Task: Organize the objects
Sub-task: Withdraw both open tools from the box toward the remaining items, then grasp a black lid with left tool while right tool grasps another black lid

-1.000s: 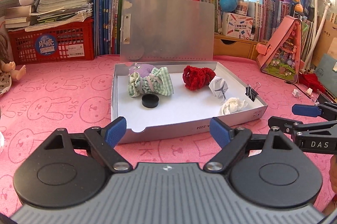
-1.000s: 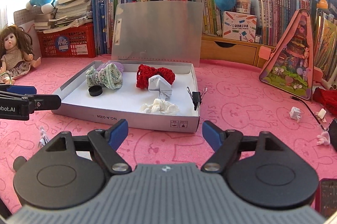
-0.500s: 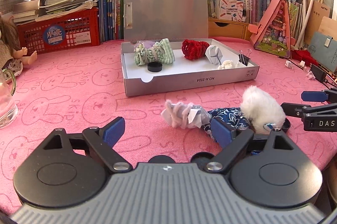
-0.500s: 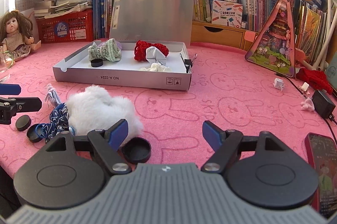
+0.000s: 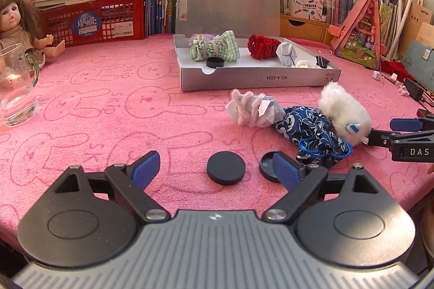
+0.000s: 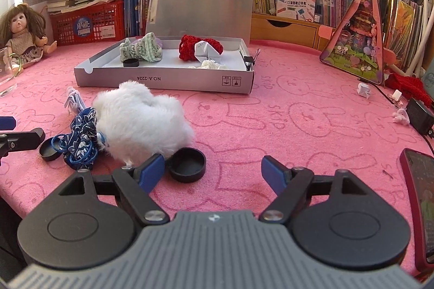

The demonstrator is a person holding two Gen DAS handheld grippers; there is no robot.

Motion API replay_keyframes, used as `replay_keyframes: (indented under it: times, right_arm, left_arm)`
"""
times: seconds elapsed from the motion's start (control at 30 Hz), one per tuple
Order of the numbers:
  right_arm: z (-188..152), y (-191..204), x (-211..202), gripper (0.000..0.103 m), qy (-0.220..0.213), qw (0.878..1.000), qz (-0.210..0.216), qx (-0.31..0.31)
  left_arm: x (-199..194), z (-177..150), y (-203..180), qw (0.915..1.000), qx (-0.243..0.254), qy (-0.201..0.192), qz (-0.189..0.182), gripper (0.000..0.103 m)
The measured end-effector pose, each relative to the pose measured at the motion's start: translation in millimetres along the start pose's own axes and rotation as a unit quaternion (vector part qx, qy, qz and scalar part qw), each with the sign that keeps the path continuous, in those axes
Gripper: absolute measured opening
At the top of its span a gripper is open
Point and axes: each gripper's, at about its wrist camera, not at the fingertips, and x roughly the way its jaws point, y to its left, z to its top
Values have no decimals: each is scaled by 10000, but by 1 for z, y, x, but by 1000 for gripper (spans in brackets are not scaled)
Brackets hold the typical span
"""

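The shallow grey cardboard box (image 5: 257, 77) carries "NO.A-2224" on its front wall, printed upside down (the same line shows in the right wrist view (image 6: 147, 78), beside two small handling pictograms too small to make out). The black arm of the right gripper (image 5: 412, 150) reads "DAS" in white letters. The pink rabbit-patterned tablecloth (image 6: 271, 110) repeats the word "SKIP". A red plastic crate (image 5: 92, 20) bears a round blue sticker with two large Chinese characters; its smaller lettering is illegible.
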Motion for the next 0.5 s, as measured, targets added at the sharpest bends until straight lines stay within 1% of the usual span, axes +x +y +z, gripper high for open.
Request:
replay_keyframes:
  times: [0.13,0.27,0.43,0.5]
  right_arm:
    - [-2,4,2,87,13,9999,-10,-104]
    - [-3,4,5,87,36,10000,-18,-25]
    - [-6,2,7,90,13,9999,-76,73]
    - [-7,3,7,90,-9,9999,-93,98]
  left_arm:
    - [-1,-4,4,10000,-47,22,45,92]
    - [2,-9,4,9998,8,48,176,92]
    - [5,-14,-5,9989,310,-72,358,92]
    - [5,-16,-7,9986,310,-149,400,92]
